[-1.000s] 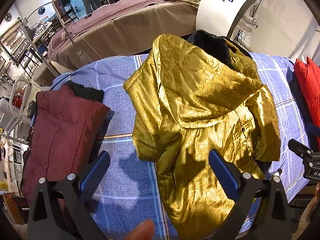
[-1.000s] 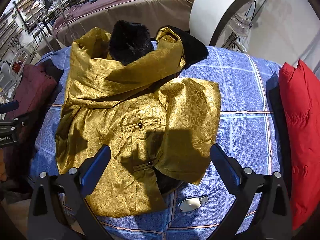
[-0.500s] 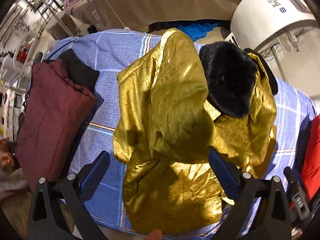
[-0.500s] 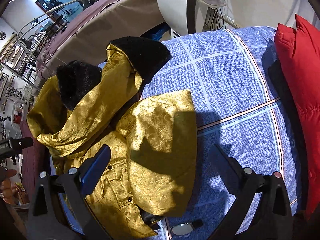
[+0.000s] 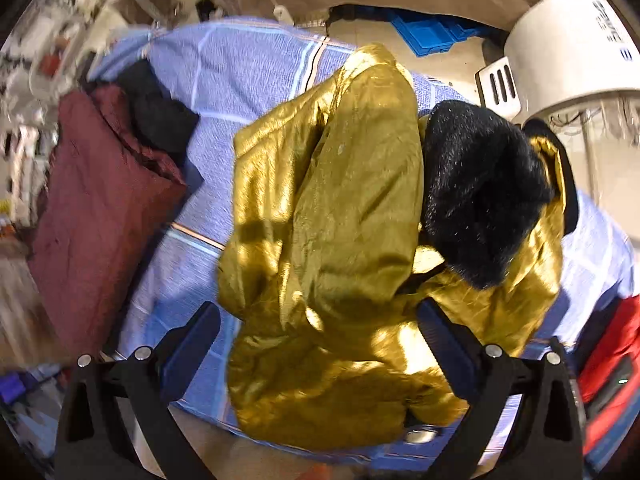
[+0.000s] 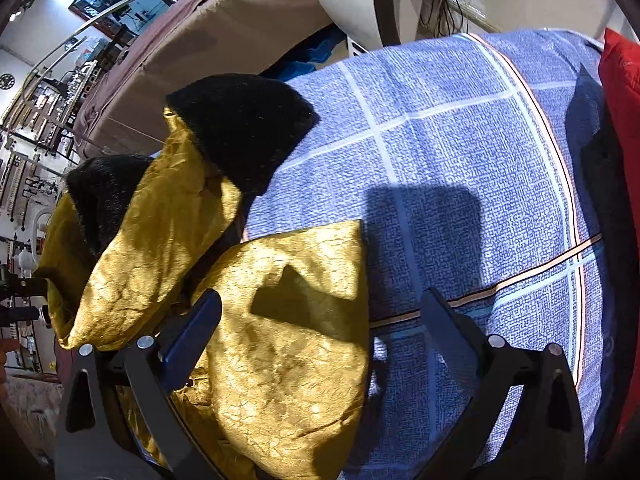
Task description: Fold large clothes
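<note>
A gold satin jacket (image 5: 332,248) with black fur lining (image 5: 480,196) lies partly folded on the blue checked bedcover (image 5: 240,80). My left gripper (image 5: 320,340) is open and empty, hovering above the jacket's near part. In the right wrist view the jacket (image 6: 288,340) has a sleeve folded across it and its black fur collar (image 6: 244,128) lies at the far side. My right gripper (image 6: 320,324) is open and empty over the jacket's right edge, with the bedcover (image 6: 460,168) beyond.
A folded maroon coat (image 5: 100,208) with a black garment (image 5: 160,116) lies at the left of the bed. A red coat (image 6: 622,120) lies at the right edge. A white machine (image 5: 568,48) and a brown bed (image 6: 208,40) stand behind.
Both grippers have risen and tilted; the left view now looks down on the jacket from higher up, and the right view has swung right over the jacket's right edge. Both stay open.
</note>
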Tool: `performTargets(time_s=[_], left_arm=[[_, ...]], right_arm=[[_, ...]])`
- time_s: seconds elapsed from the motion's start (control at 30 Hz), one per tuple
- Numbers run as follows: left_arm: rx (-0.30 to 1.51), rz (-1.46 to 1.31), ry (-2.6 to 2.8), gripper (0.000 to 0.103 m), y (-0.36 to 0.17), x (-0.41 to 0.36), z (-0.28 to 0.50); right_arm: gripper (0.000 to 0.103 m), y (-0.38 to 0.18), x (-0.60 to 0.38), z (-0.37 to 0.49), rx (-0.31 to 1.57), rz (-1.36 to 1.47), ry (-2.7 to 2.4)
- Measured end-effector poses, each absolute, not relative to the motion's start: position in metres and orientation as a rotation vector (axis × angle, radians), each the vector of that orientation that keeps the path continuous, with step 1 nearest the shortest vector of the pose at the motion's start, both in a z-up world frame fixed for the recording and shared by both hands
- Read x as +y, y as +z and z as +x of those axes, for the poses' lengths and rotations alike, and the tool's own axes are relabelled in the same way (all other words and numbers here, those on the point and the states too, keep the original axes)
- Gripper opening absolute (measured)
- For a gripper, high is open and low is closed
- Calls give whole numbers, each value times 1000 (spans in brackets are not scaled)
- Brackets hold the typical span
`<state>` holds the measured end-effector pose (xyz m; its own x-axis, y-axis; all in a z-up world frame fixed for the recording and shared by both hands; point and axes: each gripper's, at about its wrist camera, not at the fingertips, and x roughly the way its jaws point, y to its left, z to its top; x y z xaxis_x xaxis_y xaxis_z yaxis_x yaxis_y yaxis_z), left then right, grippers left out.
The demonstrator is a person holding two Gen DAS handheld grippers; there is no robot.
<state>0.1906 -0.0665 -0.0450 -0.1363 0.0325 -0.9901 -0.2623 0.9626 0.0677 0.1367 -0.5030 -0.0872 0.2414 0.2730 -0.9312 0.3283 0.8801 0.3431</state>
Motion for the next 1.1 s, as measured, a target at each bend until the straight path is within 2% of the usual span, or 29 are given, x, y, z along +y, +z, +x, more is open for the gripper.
performTargets(time_s=[0.07,0.27,0.33,0.4,0.43,0.47,0.5,0.77,0.93,1.1], left_arm=[[1758,-197,277,97,-60,-69,195],[1871,15,195,95,-108,-98,196],[1853,94,224,83,-113,-101,192],[1876,137,224,56,-121,-104,187],[1901,130,214,30,-126,-103,184],[1918,130,216,18,-130,-102,181],[1911,124,224,14,-130,-99,179],[1824,-51,152,8,-97,-49,170],[1801,-268,95,7,-67,33,153],[1805,-462,0,7,-41,131,108]], right_arm=[[98,-102,-506,141,1388,554,-16],[98,-121,-498,147,1419,552,11],[98,-120,-493,150,1406,528,17],[98,-120,-487,152,1400,525,28],[98,-121,-484,153,1398,530,34],[98,-121,-482,154,1394,530,41],[98,-120,-479,155,1391,526,45],[98,-108,-451,172,1345,473,143],[98,-95,-427,196,1337,270,161],[98,-100,-403,210,1400,204,170]])
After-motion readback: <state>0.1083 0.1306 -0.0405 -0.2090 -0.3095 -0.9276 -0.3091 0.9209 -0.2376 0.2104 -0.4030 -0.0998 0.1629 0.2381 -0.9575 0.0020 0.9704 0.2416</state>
